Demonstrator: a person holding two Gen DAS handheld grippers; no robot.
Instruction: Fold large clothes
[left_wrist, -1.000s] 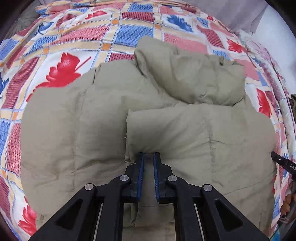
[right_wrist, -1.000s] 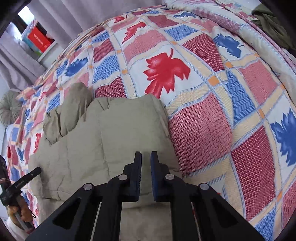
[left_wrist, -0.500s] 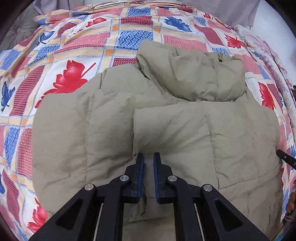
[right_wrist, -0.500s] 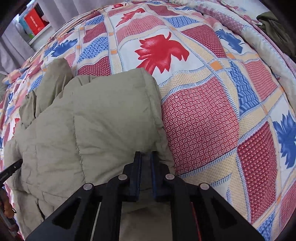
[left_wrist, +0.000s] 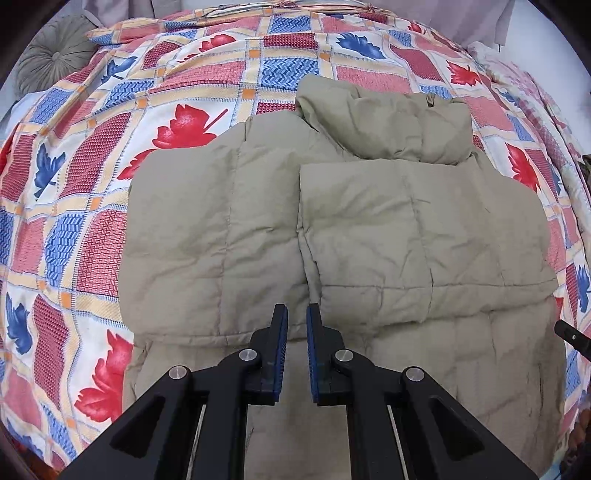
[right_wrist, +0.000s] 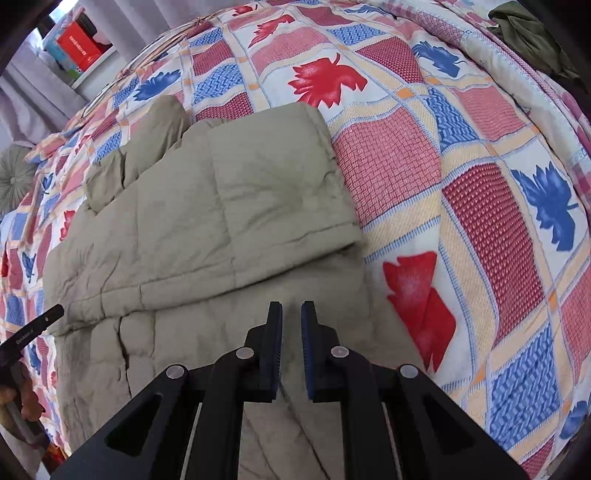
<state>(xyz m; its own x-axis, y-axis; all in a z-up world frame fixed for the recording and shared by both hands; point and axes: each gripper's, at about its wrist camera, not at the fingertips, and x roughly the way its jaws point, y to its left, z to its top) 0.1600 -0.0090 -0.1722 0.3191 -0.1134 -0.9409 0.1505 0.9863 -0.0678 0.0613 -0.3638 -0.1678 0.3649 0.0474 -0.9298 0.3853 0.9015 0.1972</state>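
A: Where does the jacket (left_wrist: 369, 229) lie?
B: Spread on the bed (left_wrist: 207, 77) below and ahead of both tools, sleeves folded across its body, hood (left_wrist: 391, 125) at the far end.
A: And the grips?
B: Left hand-held gripper (left_wrist: 294, 314) clenched, empty; right hand-held gripper (right_wrist: 291, 310) likewise, above the hem; nothing held.

A bed carries a patchwork quilt (left_wrist: 236, 74) of red, blue and cream squares with leaf motifs. A round tufted grey-green cushion (left_wrist: 51, 61) lies at its far left corner. Pale curtains (right_wrist: 33, 92) hang behind, beside a white shelf (right_wrist: 92, 64) holding a red box (right_wrist: 79, 46).
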